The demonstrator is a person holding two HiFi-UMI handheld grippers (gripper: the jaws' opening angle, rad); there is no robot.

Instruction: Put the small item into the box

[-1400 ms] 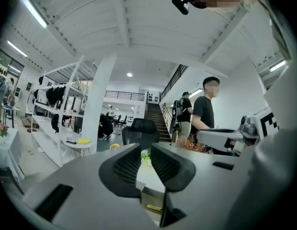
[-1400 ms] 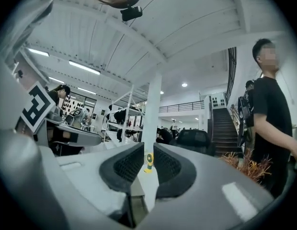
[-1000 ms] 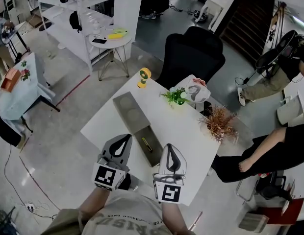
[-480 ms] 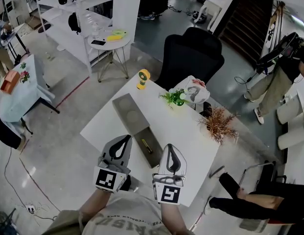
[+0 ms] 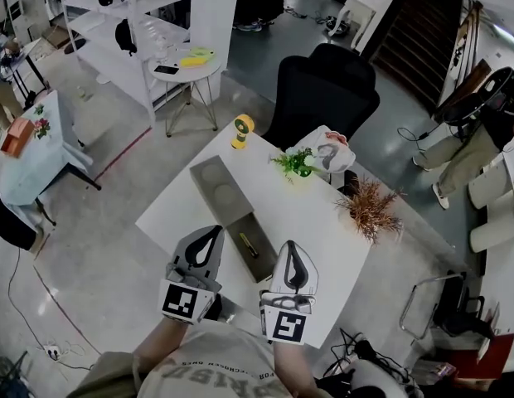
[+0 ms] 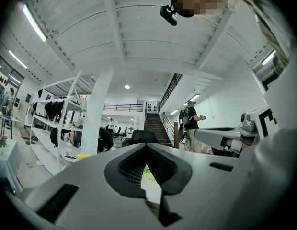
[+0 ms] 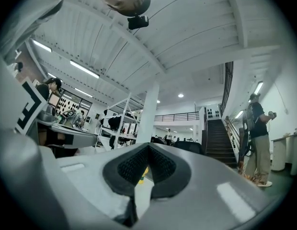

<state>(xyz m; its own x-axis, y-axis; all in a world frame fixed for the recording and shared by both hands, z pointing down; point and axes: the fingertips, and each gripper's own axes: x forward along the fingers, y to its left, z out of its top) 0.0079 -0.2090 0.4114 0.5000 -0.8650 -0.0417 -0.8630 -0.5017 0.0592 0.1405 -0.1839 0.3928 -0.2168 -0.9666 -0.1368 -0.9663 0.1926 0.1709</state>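
We hold the left gripper (image 5: 209, 240) and the right gripper (image 5: 291, 259) side by side over the near edge of the white table (image 5: 307, 210), each with its jaws clenched together on nothing. The small item (image 5: 248, 245), a thin yellow piece, lies between the two gripper tips in the head view, in what appears to be the near end of the long grey box (image 5: 217, 191), touching neither gripper.

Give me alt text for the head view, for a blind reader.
Seen from above, the left tool and right tool, both shut, hover at the near edge of a white table, flanking the end of a long grey box with a small yellow item inside.
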